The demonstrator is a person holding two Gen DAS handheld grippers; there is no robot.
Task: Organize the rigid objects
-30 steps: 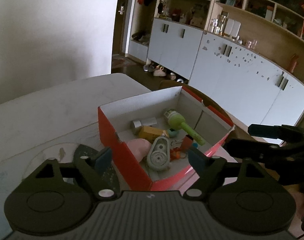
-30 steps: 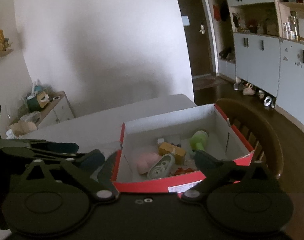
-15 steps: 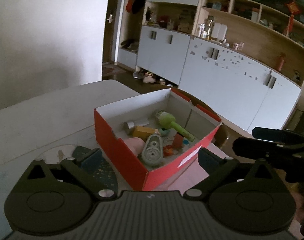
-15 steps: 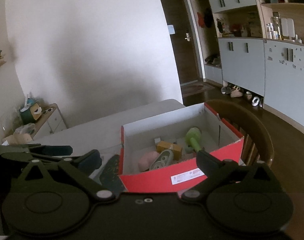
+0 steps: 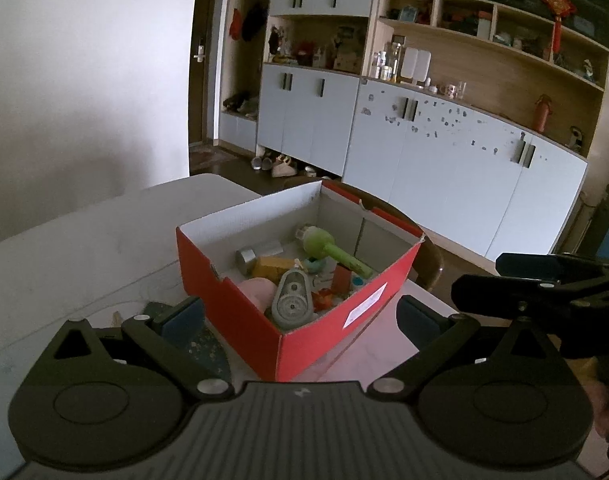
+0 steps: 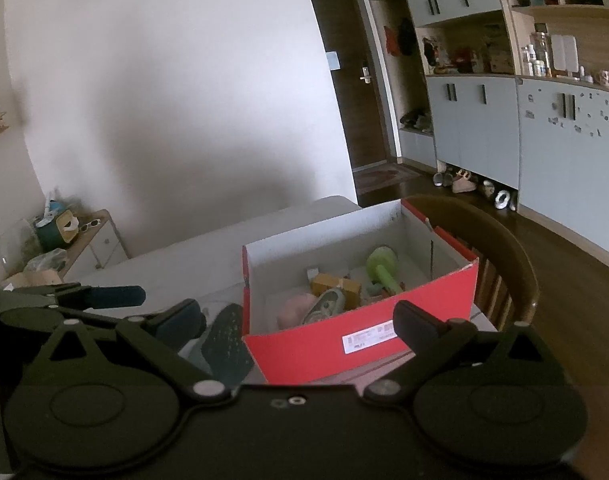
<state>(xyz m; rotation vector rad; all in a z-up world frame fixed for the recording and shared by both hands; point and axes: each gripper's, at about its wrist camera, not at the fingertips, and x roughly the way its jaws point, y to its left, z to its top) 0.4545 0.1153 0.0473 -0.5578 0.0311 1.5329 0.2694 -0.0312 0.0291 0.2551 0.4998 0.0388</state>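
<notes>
Left wrist camera looks down at a red box (image 5: 240, 312) sitting on a white table (image 5: 64, 256). The left gripper (image 5: 300, 316) has its fingers spread wide, one on each side of the box's near corner, and it holds nothing. Inside the box lie a green toy hammer (image 5: 328, 244), a gray oval toy (image 5: 290, 300), a pink thing (image 5: 258, 290), a yellow block (image 5: 270, 266) and a silver can (image 5: 246, 260). They are all packed close together. A dark flat thing with dots (image 5: 202, 344) lies on the table just beside the box. The right gripper (image 6: 300, 320) also has its fingers wide apart and empty, near the box's front wall with a white label (image 6: 368, 338). A brown wooden chair (image 6: 512, 260) stands just behind the box.
</notes>
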